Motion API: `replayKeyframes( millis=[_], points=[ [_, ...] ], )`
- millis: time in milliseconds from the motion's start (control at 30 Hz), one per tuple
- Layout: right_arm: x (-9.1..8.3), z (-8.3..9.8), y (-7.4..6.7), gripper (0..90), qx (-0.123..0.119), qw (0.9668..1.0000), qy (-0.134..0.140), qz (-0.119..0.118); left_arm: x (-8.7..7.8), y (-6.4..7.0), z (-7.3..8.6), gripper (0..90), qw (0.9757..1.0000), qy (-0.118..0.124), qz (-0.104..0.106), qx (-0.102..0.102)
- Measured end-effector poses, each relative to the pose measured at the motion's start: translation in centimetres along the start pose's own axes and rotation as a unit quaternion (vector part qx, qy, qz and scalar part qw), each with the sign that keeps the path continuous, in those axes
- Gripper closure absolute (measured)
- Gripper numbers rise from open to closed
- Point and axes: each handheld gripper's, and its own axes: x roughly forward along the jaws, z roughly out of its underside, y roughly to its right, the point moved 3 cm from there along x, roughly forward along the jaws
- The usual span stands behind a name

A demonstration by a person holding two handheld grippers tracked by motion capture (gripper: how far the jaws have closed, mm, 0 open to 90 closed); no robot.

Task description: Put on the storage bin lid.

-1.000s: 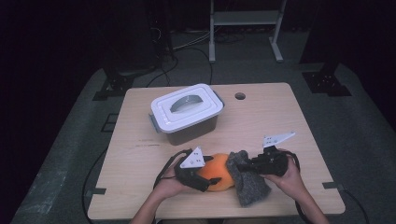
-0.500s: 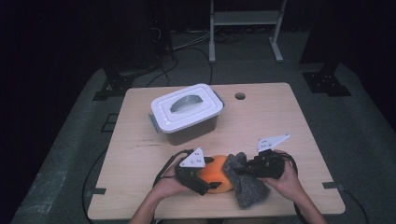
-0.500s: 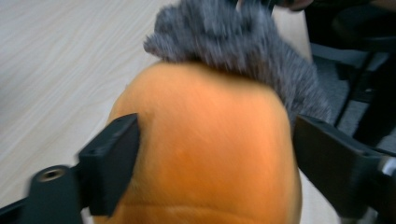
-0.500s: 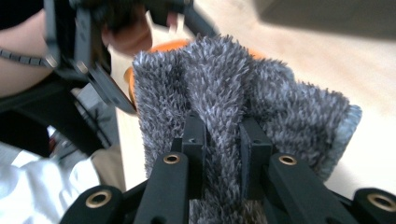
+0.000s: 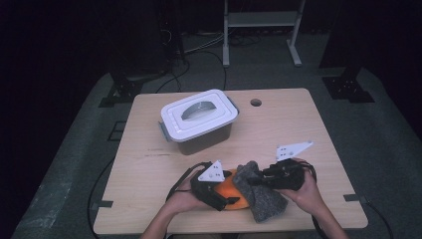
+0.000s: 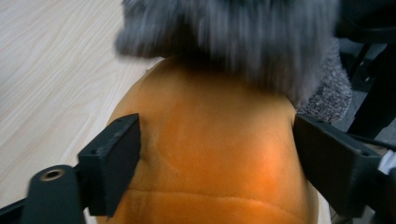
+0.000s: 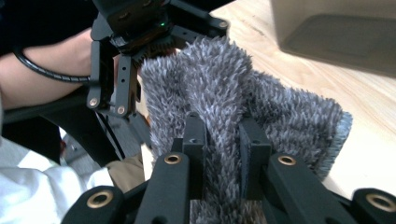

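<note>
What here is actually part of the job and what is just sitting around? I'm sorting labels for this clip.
In use:
- orange soft thing, between the left gripper's wide-set jaws
- grey fuzzy cloth, pinched by the right gripper and draped over the orange thing

Lying about:
- lidded plastic box, untouched, farther back on the table

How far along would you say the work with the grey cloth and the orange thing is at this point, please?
Midway, by the look of it. Done: the right gripper is shut on the grey fluffy cloth. In hand: the left gripper, whose jaws have just been opening, straddles the orange object, with the cloth draped over its far side. Left: probably finishing the cloth's pass; the lidded box is untouched.
</note>
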Motion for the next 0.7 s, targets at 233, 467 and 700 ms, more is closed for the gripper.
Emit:
replayKeyframes(
  millis=[233,467,700],
  points=[
    [1.3,0.8,0.1,75.4,-0.002,0.9997,-0.025,-0.004,-0.4,-0.8,0.2,7.0,0.9993,-0.013,0.013,-0.031],
    [0.4,2.1,1.3,75.4,0.022,0.9990,-0.032,-0.020,-0.7,-0.9,0.6,18.0,0.9996,-0.011,0.012,-0.024],
    [-0.7,1.6,1.6,75.5,0.032,0.9993,-0.021,0.002,-1.1,-0.7,-0.4,30.5,0.9990,0.033,-0.025,0.019]
  ],
)
